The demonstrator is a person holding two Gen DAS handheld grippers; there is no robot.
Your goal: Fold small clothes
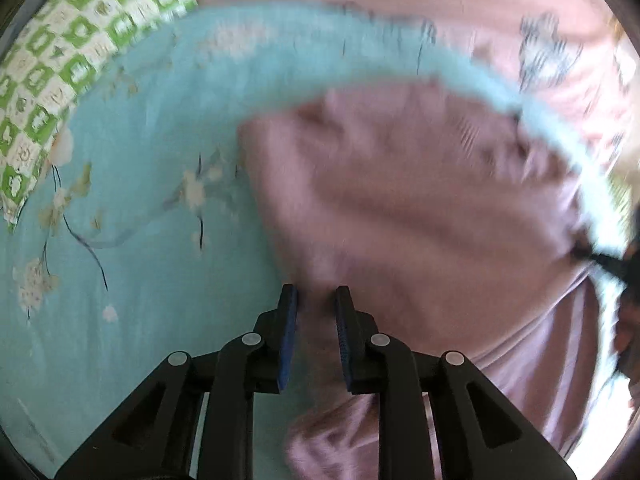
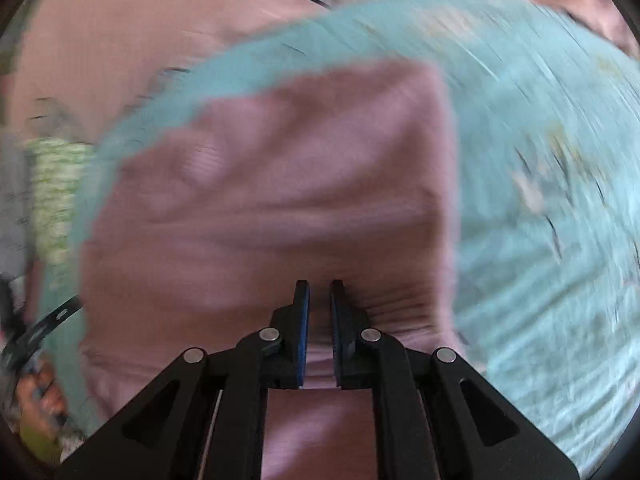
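Left claw (image 1: 316, 300) pinching pink garment (image 1: 400, 200) | right claw (image 2: 319, 292) likewise

Both tongs, left (image 1: 317, 298) and right (image 2: 319, 291), narrowly parted.

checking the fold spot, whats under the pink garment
The pink garment lies on a light blue floral bedsheet, visible around its edges. Whatever is directly beneath its middle is covered.

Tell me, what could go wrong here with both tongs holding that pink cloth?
1. The left tongs pinch only the edge of the pink garment, with a visible gap between their pads; the fabric might slip out.
2. Both views are motion-blurred, so the fold may land crooked.
3. The garment lies on a loose blue sheet; dragging could bunch it.
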